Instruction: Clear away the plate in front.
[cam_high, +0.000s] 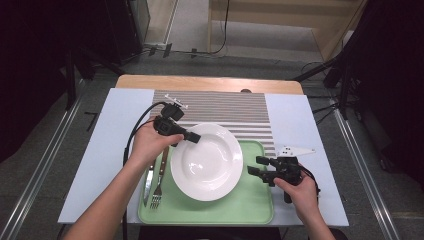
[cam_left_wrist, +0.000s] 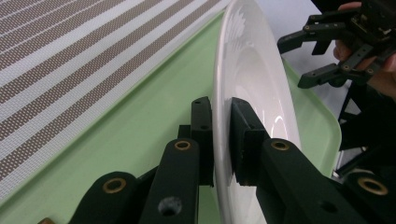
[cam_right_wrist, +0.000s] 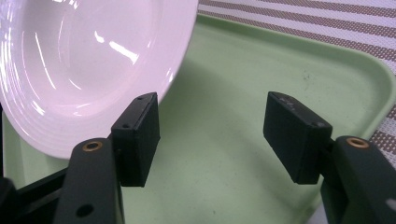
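Note:
A white deep plate (cam_high: 207, 161) is over the green tray (cam_high: 250, 207). My left gripper (cam_high: 194, 137) is shut on the plate's upper-left rim; in the left gripper view the two jaws (cam_left_wrist: 220, 135) pinch the rim of the plate (cam_left_wrist: 254, 79) from both sides. My right gripper (cam_high: 254, 165) stands open just right of the plate, not touching it. In the right gripper view its jaws (cam_right_wrist: 212, 135) are wide apart over the tray floor (cam_right_wrist: 243, 93), and the plate's edge (cam_right_wrist: 84, 60) hangs a little above the tray with a shadow beneath it.
A fork (cam_high: 157, 192) and a knife (cam_high: 148, 185) lie along the tray's left side, by the left wrist. A striped placemat (cam_high: 220, 107) lies behind the tray on the pale blue tabletop (cam_high: 115, 135). The right gripper also shows far off (cam_left_wrist: 303, 60).

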